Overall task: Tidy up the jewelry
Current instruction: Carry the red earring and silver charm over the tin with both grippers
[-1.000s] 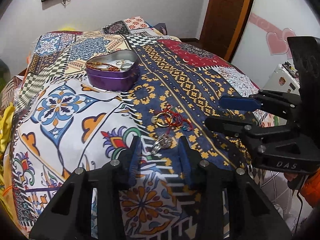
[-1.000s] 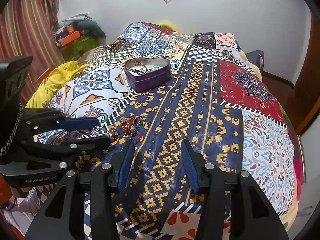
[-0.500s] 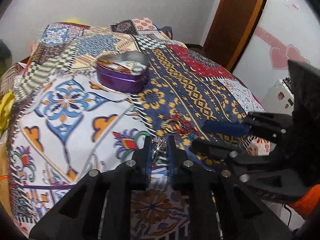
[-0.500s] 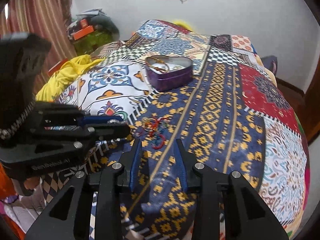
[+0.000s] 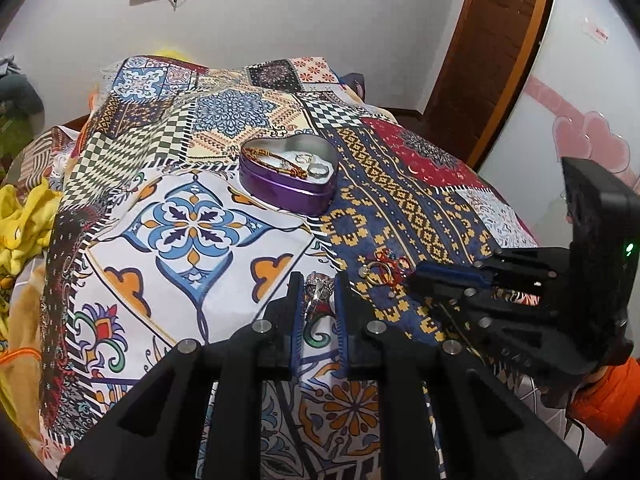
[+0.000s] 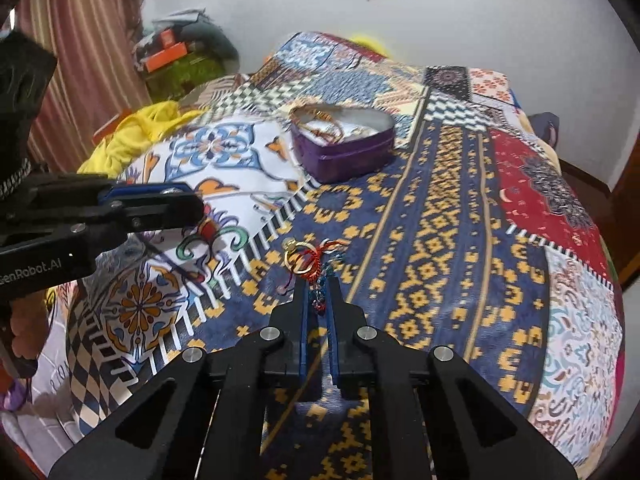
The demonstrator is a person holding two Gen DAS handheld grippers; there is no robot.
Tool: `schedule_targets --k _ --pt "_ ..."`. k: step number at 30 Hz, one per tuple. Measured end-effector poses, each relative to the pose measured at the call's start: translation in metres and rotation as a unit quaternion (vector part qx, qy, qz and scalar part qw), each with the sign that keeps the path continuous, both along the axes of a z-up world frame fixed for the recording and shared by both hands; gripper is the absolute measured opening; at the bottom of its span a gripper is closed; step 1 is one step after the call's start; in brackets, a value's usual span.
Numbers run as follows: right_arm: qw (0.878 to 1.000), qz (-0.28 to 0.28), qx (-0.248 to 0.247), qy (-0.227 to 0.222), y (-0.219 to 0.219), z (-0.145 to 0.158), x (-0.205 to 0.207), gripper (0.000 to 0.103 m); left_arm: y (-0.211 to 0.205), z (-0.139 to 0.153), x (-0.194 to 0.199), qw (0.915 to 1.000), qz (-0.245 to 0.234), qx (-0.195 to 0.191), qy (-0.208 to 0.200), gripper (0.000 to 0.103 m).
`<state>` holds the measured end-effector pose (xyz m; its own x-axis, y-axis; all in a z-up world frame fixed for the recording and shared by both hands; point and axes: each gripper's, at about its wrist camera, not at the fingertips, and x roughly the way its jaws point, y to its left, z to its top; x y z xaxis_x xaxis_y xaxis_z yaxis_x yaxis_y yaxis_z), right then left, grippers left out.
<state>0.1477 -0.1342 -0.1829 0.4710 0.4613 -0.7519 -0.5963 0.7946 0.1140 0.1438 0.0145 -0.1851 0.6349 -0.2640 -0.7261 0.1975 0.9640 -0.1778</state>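
My left gripper (image 5: 316,292) clamps a silver sparkly trinket (image 5: 319,285), an earring perhaps. My right gripper (image 6: 318,294), jaws just closing, pinches red-and-blue beaded jewelry (image 6: 316,268) on the patchwork bedspread (image 6: 440,216), near the purple heart-shaped tin (image 6: 344,148).

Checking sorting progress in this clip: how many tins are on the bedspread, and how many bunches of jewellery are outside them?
Heart-shaped purple tin: 1
Jewellery bunches outside it: 2 (silver piece, red-and-gold tangle)
Total: 3
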Motion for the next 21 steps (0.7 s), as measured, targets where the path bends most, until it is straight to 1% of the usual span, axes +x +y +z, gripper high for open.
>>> schedule_targets --k 6,11,16,21 --pt "0.999 -0.020 0.018 -0.028 -0.009 0.025 -0.001 0.007 0.002 0.010 0.001 0.9999 0.002 0.003 -0.015 0.013" --pt "0.998 -0.025 0.033 -0.047 -0.011 0.045 0.002 0.007 0.002 0.023 0.004 0.9994 0.005 0.005 -0.034 0.013" --pt "0.996 -0.031 0.048 -0.075 -0.011 0.067 0.009 0.007 0.004 0.037 0.010 0.9985 0.008 0.005 -0.055 0.013" --pt "0.993 -0.036 0.059 -0.097 -0.009 0.082 0.019 0.007 0.006 0.047 0.019 0.9971 0.011 0.006 -0.075 0.013"
